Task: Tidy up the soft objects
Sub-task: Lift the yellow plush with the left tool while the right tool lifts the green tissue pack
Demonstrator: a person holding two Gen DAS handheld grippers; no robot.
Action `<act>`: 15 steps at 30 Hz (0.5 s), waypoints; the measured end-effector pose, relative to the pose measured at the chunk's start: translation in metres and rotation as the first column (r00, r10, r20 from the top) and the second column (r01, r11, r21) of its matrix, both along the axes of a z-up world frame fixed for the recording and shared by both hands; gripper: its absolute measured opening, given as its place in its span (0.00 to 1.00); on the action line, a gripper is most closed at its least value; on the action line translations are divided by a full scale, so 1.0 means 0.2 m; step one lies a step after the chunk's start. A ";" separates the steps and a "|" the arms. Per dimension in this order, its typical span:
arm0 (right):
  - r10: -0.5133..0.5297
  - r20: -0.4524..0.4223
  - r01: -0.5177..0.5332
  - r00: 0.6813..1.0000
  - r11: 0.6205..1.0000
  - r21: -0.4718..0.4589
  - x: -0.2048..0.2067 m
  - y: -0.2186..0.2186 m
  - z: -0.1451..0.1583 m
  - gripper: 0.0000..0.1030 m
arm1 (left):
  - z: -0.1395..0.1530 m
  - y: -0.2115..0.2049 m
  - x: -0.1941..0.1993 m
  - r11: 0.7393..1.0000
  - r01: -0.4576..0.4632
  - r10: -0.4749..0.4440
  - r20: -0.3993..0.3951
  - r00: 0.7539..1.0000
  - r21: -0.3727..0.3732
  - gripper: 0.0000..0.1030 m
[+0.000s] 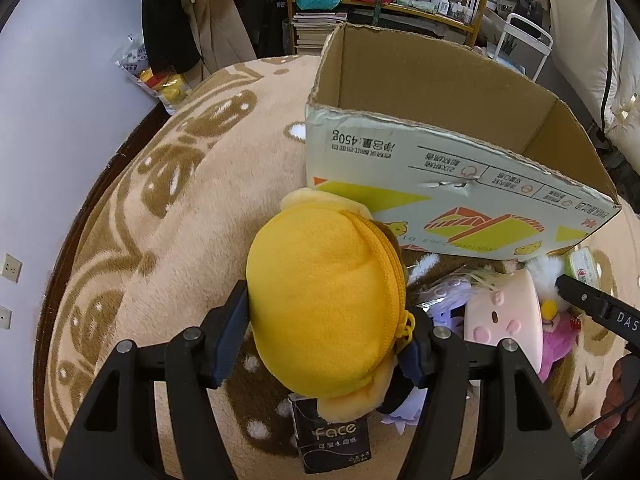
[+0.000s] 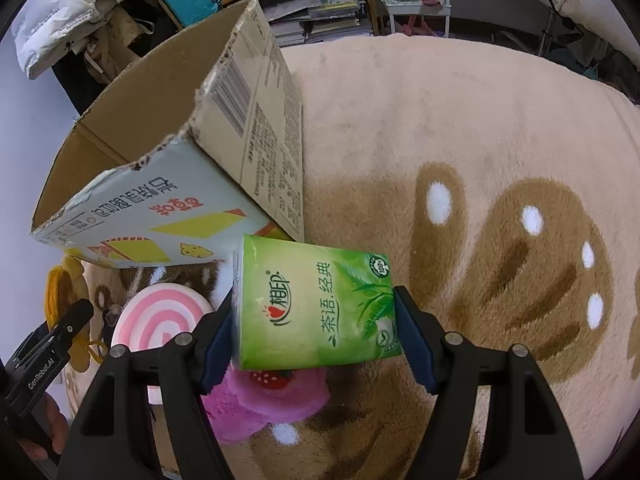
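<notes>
yellow plush (image 1: 320,312) hides left tongs' (image 1: 326,340) tips

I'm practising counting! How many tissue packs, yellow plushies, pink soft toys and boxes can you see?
Tissue packs: 2 (green pack, black pack)
Yellow plushie: 1
Pink soft toys: 2 (swirl roll, strawberry plush)
Cardboard box: 1
Total: 6

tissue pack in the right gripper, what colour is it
Green, with leaf artwork and white lettering; the tissue pack shows best in the right wrist view.
</notes>
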State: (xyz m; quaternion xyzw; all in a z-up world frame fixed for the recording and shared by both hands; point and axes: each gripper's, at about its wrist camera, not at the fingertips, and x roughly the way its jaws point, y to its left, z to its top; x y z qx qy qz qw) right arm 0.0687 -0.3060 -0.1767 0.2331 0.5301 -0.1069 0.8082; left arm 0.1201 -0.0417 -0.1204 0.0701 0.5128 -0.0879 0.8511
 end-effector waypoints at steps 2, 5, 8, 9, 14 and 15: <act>-0.008 0.004 0.007 1.000 1.000 0.004 0.00 -0.01 0.01 0.74 | 0.00 0.00 0.00 1.000 0.003 -0.003 0.007 1.000 0.013 0.62; -0.006 0.012 0.006 1.000 1.000 0.010 -0.01 -0.01 0.02 0.74 | 0.01 -0.01 -0.02 1.000 0.009 -0.010 0.014 1.000 0.017 0.62; 0.017 0.016 -0.017 1.000 1.000 0.005 -0.02 0.01 0.04 0.74 | 0.03 -0.01 -0.03 1.000 0.011 -0.012 0.035 0.999 0.028 0.62; 0.024 0.021 -0.023 1.000 1.000 -0.007 -0.02 0.01 0.04 0.74 | 0.03 -0.01 -0.04 0.999 0.012 -0.013 0.042 0.999 0.030 0.62; 0.043 0.044 -0.040 0.998 0.998 -0.055 -0.04 0.05 0.09 0.74 | 0.06 0.00 -0.07 0.999 0.006 -0.009 0.076 0.997 0.048 0.62; 0.044 0.050 -0.041 0.998 0.997 -0.063 -0.04 0.06 0.09 0.74 | 0.07 0.00 -0.08 0.999 0.005 -0.010 0.087 0.996 0.053 0.62</act>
